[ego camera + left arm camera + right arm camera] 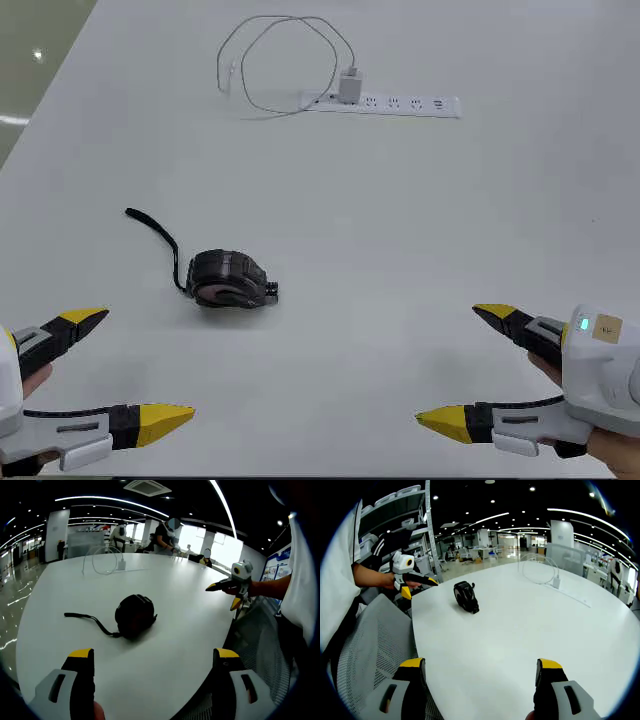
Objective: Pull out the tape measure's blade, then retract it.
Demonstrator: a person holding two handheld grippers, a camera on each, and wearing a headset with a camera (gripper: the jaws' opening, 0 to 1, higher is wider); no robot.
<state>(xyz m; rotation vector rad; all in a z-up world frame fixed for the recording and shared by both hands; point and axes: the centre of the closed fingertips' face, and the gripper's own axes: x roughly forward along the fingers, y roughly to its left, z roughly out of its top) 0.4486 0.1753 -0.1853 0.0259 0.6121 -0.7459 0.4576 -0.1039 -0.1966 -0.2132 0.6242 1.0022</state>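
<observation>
- My left gripper [148, 362] is spread wide with nothing between its jaws, low at 7 o'clock in the head view. My right gripper [447, 362] is just as open and bare at 5 o'clock.
- The tape measure [230, 279] lies on its side on the white table [430, 230], well apart from both grippers: roughly 1 o'clock from my left, 10 o'clock from my right. Its strap [158, 236] trails off toward 10 o'clock.
- The blade looks fully wound in. A small nub [270, 290] at the case's 3 o'clock side is probably the hook, though it is too small to be sure.
- I judge nothing has begun, so the reach comes first.
- I would bring my left in from the strap side and clamp the case firmly, staying clear of the mouth.
- My right should pinch the hook squarely and draw it straight toward 3 o'clock, low along the table, so the blade does not kink.
- On the return I would feed it back slowly; a rounded case could slip if the blade snaps in.
</observation>
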